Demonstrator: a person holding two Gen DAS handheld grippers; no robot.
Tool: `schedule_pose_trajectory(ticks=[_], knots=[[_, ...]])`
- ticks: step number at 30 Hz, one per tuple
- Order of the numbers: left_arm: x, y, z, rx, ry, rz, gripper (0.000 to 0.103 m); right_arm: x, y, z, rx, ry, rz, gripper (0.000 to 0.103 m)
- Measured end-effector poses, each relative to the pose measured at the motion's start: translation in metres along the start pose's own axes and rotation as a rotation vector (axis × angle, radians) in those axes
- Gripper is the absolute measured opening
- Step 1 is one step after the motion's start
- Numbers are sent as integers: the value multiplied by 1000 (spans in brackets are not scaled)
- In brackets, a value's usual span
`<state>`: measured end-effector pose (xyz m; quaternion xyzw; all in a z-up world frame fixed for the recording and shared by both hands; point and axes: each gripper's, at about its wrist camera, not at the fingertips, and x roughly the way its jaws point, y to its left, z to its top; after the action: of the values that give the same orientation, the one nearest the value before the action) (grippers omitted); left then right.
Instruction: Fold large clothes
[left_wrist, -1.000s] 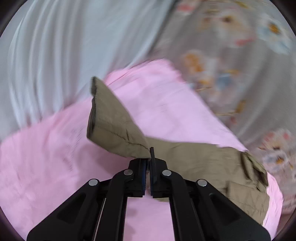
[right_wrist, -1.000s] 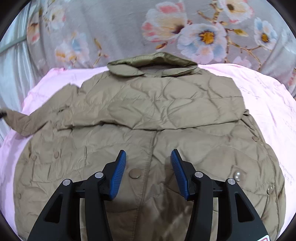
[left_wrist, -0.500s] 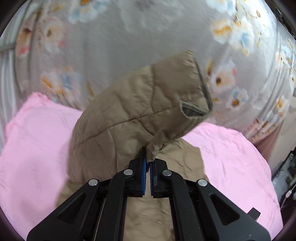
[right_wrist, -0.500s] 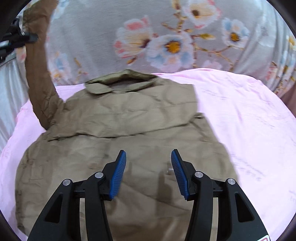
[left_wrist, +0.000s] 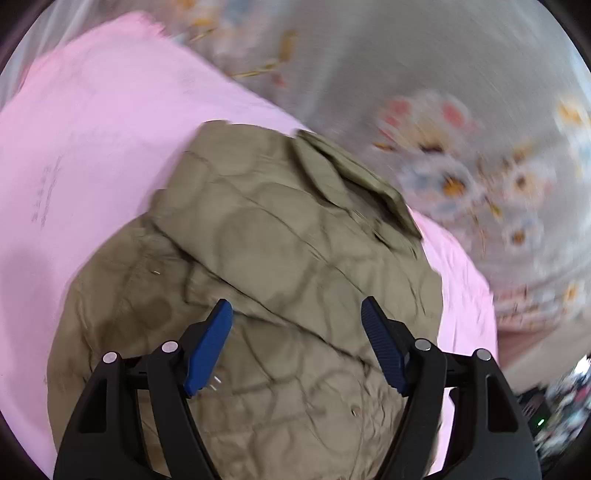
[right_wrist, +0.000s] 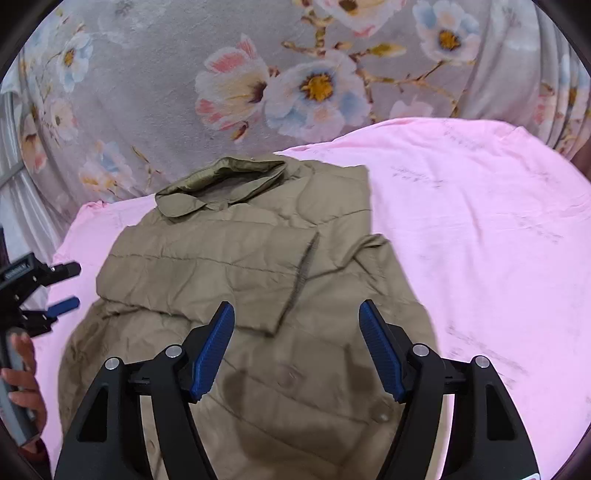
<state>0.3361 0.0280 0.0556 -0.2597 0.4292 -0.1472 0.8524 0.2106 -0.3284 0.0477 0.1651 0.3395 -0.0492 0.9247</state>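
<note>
An olive quilted jacket (right_wrist: 207, 266) lies face up on the pink sheet (right_wrist: 480, 221), its collar (right_wrist: 221, 181) at the far end. One sleeve lies folded across the chest, with its cuff (right_wrist: 304, 266) near the middle. My left gripper (left_wrist: 295, 306) hovers over the jacket (left_wrist: 295, 240); its jaws are opening with nothing between them. In the right wrist view the left gripper (right_wrist: 70, 286) sits at the jacket's left edge, held by a hand (right_wrist: 22, 369). My right gripper (right_wrist: 295, 308) hangs above the jacket's lower front, its jaws opening and empty.
A grey floral cloth (right_wrist: 295, 74) hangs behind the bed. A pale curtain (right_wrist: 14, 192) is at the far left. The pink sheet (left_wrist: 92, 129) spreads wide on both sides of the jacket. Dark clutter (left_wrist: 561, 406) shows past the bed's right edge.
The left gripper carried the sleeve up and across the jacket, then let it go and opened. The right gripper's jaws widened and it shifted over the jacket's front.
</note>
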Motion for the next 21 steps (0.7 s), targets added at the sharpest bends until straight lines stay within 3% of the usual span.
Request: schedule_pose_trajectory(ticks=[3,9,11,12,13,14,16,21], knots=[[14,35,22,-104,5,37,70,25,4,11,32,40,22,69],[53,66,40,-177,53,37,69,77,4,13,126,151,58,68],[64,73,44,-200,61,44,58,81,11,15,101,145,46,51],[68,76,46,-211,65,42,53,81,16,18,77,140,46,32],[69,76,48,-208,66,42,38,79,23,22,37,134,24,12],[69,75,50,-201,61,48,24,74,28,28,8,114,12,6],[64,67,56,-153,44,54,7,59,35,42,-23,60,27,2],[17,29,67,2,-106,75,4,-8,57,88,-115,-174,41,1]])
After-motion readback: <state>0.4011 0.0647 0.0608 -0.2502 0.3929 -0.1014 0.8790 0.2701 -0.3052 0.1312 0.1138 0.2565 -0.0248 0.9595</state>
